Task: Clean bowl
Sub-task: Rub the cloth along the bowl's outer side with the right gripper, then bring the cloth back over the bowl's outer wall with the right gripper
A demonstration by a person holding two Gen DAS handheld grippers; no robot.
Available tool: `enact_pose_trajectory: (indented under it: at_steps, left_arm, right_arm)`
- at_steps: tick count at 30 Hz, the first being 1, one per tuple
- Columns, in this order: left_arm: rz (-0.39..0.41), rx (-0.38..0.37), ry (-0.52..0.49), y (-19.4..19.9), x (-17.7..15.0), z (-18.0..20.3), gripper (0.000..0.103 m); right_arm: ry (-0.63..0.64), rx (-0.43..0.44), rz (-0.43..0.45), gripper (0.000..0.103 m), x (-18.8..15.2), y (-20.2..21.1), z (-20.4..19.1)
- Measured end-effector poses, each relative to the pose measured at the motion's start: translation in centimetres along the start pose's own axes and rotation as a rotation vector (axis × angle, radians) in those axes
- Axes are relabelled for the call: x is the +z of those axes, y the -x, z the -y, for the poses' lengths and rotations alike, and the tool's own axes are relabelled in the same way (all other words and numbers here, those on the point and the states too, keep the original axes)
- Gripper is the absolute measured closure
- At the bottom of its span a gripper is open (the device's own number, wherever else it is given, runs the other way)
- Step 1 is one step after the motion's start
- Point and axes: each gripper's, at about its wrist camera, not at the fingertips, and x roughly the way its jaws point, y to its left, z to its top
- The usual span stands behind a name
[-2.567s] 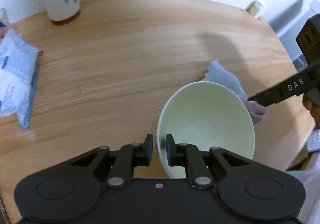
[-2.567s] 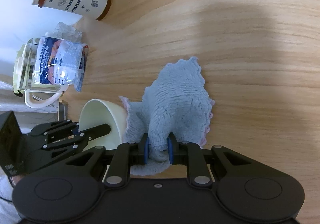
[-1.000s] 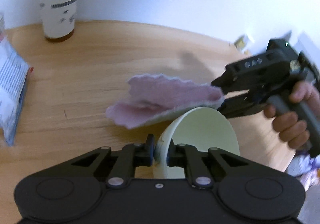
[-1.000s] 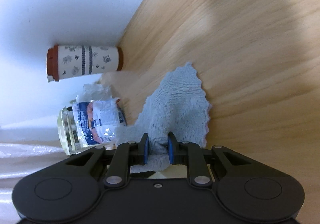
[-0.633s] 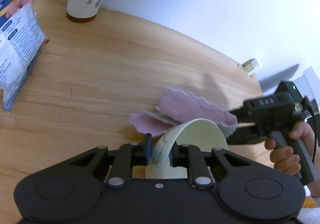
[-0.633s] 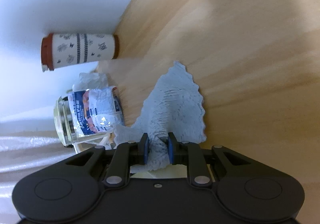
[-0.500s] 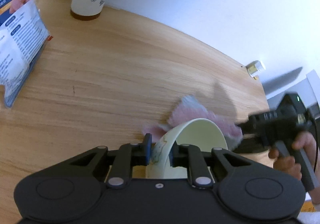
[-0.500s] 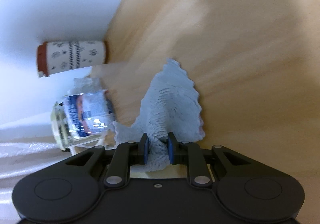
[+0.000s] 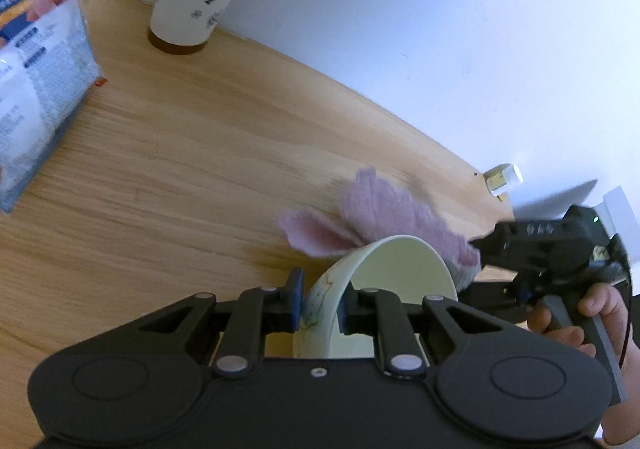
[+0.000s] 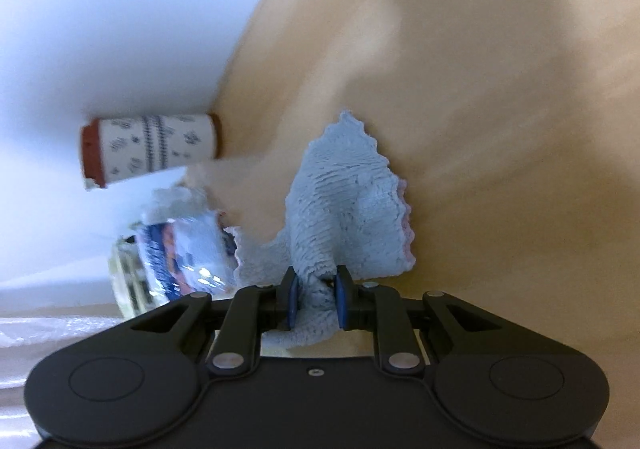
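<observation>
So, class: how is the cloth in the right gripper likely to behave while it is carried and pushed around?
Probably floppy: the cloth sags and folds around the right gripper. Likely light, since a pinch at one bunched spot carries it. Its fluffy pile suggests it drags rather than slides against the bowl.

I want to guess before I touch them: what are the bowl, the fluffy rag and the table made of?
The bowl looks like glazed ceramic, perhaps hard plastic: smooth, pale, thin-rimmed, with faint drawn lines outside. The rag looks like soft fleecy microfibre: fuzzy ribbed pile, scalloped edge, blue on one face and pink on the other. The table looks like light wood or wood veneer, with long grain lines and a dull sheen.
</observation>
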Motion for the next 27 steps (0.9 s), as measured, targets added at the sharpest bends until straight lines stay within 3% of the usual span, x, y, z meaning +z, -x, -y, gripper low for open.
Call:
enact_pose_trajectory:
  at_steps: [8, 16, 20, 23, 27]
  left_arm:
    - [-0.013, 0.008, -0.004, -1.9, -0.4, 1.0, 0.087]
    - [-0.021, 0.033, 0.008, -2.0, -0.8, 0.2, 0.088]
    - [-0.029, 0.054, 0.010, -1.9, -0.7, -0.1, 0.091]
    - [-0.034, 0.071, 0.012, -1.9, -0.7, -0.4, 0.092]
    - [-0.053, 0.083, 0.009, -2.0, -0.7, -0.5, 0.092]
  right_arm:
    - [0.029, -0.046, 0.026, 0.081, 1.0, 1.2, -0.4]
    - [0.030, -0.082, 0.007, 0.081, 0.5, 2.0, 2.3]
    - [0.137, -0.150, -0.037, 0.081, -0.3, 2.1, 2.9]
    - [0.185, -0.136, -0.064, 0.081, -1.2, 2.1, 3.4]
    - [0.289, -0.181, -0.106, 0.081, -2.4, 1.3, 3.1]
